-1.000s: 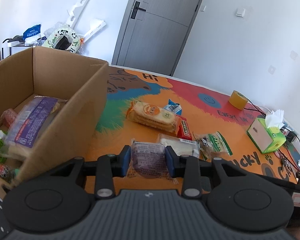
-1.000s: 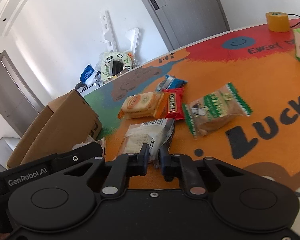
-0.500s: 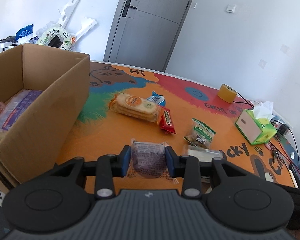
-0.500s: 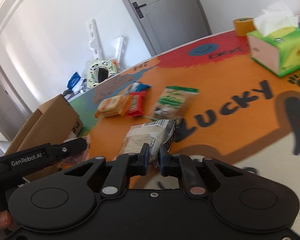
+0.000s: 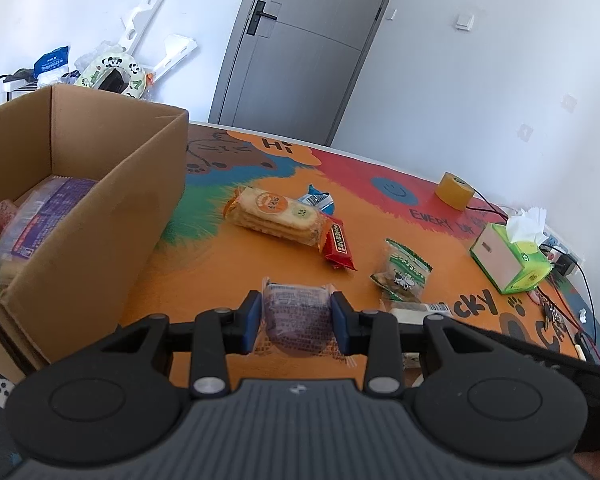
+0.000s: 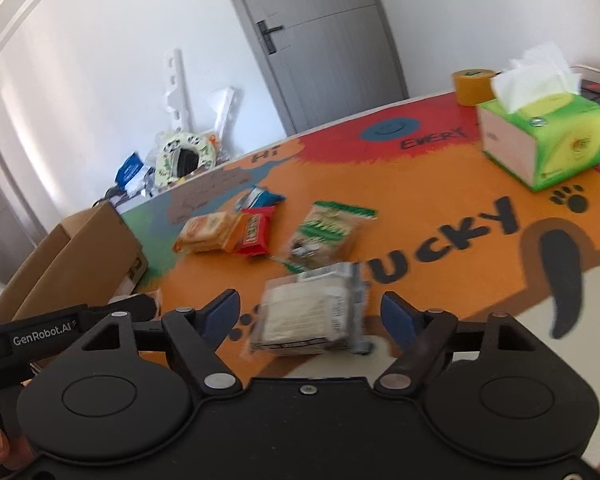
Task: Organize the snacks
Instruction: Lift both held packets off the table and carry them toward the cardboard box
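My left gripper (image 5: 296, 316) is shut on a purple wrapped cake (image 5: 298, 320) and holds it above the table, right of the open cardboard box (image 5: 100, 200). My right gripper (image 6: 310, 316) is open, its blue pads wide apart. A white wrapped sandwich pack (image 6: 312, 312) lies blurred between them, free of both pads. On the colourful table mat lie a cracker pack (image 5: 276, 216), a red bar (image 5: 338, 246), a blue packet (image 5: 316, 200) and a green bag (image 5: 404, 276). The box holds several snacks, among them a purple pack (image 5: 48, 212).
A green tissue box (image 5: 512, 264) and a tape roll (image 5: 454, 191) stand at the table's far right, with cables (image 5: 564, 280) beside them. The left gripper's body (image 6: 60, 328) shows at the left of the right wrist view. A grey door (image 5: 296, 52) is behind.
My right gripper has opened and let go of the white sandwich pack, which now drops or lies blurred between the pads. My left gripper still holds the purple cake, swung back towards the box.
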A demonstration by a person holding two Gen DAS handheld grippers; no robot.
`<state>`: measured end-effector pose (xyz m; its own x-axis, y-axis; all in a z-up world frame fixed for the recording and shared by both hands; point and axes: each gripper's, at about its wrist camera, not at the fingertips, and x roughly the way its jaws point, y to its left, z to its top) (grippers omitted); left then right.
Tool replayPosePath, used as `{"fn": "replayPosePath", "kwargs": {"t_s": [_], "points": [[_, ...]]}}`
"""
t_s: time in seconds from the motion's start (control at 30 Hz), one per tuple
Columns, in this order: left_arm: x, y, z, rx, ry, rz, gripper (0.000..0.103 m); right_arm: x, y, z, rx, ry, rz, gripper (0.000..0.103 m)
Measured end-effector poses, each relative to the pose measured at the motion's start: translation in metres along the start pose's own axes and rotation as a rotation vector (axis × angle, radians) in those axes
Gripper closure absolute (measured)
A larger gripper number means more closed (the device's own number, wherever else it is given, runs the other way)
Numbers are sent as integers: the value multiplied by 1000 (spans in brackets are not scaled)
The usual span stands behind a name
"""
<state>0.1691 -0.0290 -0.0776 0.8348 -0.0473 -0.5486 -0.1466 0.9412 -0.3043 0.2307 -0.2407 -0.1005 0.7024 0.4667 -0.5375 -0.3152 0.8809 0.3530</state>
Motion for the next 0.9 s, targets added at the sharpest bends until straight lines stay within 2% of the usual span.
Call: {"fn": "replayPosePath", "kwargs": {"t_s": [0.33,0.43,0.5,0.53,0.57,0.67,0.9], "points": [[3,16,0,-28,13,-1,67,28,28,-7,-93,25,-109,2],[6,18,0,-30,19,5,67,33,33,-9,-116,37,-128,1],[6,18,0,-30,20,5,67,34,33,-10,-120,36,-142,5],[5,18,0,-29,19,6,67,33,33,-10,-126,29,-155,16],[5,17,0,-27,18,6,67,32,32,-10,-132,25,-167,33],[2,13,0,-20,13,3,67,24,24,-6,-93,20,-130,45],[-12,4,2,1,-15,-6,67,9,20,-4,-64,0,-108,49]]}}
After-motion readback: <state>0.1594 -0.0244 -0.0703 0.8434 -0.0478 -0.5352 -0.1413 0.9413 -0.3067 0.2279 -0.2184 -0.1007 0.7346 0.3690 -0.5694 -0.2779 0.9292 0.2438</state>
